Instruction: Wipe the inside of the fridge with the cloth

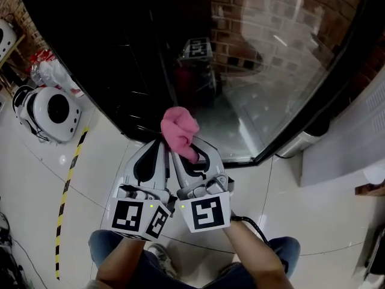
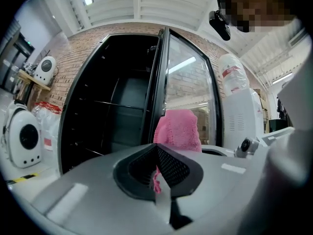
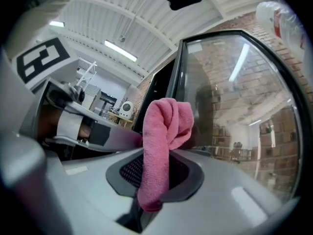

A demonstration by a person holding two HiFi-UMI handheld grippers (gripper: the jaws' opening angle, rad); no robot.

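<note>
The right tongs point(image 1: 194, 154) point(image 3: 151, 182) are grasping the pink cloth point(image 1: 179, 129) point(image 3: 164, 131) by its lower end. The rest of the cloth is standing up out of the pads in a folded bunch and drooping over at the top.

The left tongs point(image 1: 158, 143) point(image 2: 159, 177) are clenched, pads together. A small pink scrap is showing at the seam; whether it is a corner of the cloth cannot be told. In the left gripper view the cloth point(image 2: 178, 129) is rising just beyond and to the right of those tongs.

In the head view the 2 tongs are lying side by side, bodies touching, with their marker cubes point(image 1: 137, 217) nearest the person. Both are pointing at the front of the fridge point(image 1: 120, 53) point(image 2: 112, 106), which is standing on the pale tiled floor point(image 1: 102, 167). The cloth is hanging in front of the fridge's lower front edge, outside the dark cavity.

The fridge's glass door point(image 1: 283, 59) point(image 2: 188, 82) point(image 3: 239, 106) is standing open to the right and mirroring a brick wall. Thin shelves point(image 2: 117, 104) are crossing the black interior.

A white rounded appliance point(image 1: 51, 110) point(image 2: 22, 136) is sitting on the floor left of the fridge. A yellow and black tape strip point(image 1: 66, 203) is running along the floor near it.
</note>
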